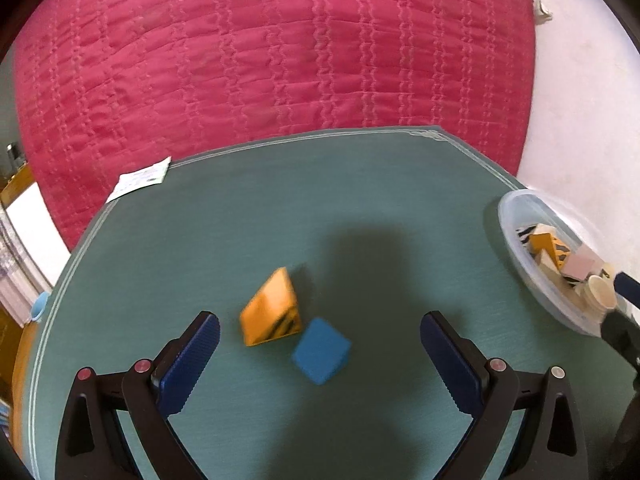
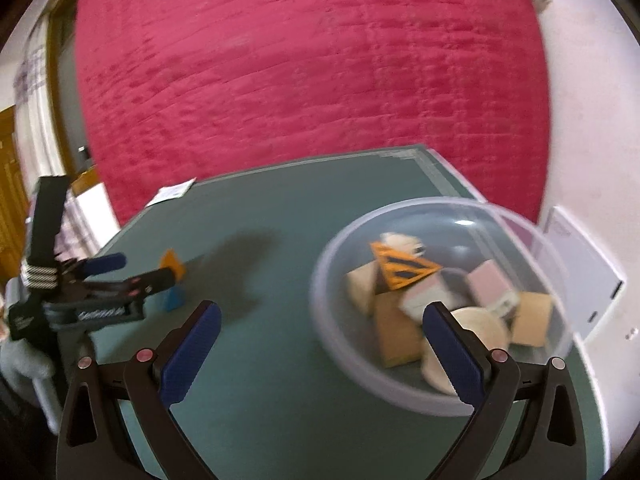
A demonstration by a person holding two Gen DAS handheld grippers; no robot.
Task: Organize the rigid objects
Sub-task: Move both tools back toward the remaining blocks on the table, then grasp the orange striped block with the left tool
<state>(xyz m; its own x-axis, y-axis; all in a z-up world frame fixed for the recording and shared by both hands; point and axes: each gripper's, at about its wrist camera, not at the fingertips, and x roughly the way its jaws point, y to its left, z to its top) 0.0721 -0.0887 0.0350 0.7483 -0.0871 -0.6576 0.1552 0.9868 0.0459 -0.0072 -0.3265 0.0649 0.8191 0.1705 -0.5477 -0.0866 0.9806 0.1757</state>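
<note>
We see two blocks on the green mat (image 1: 200,240): an orange wedge (image 1: 270,309) touching a blue cube (image 1: 321,351), between our left gripper's (image 1: 320,334) spread, empty jaws. Right gripper (image 2: 320,326) gapes empty beside the clear bowl (image 2: 332,280); its blurred blocks defy counting.
</note>
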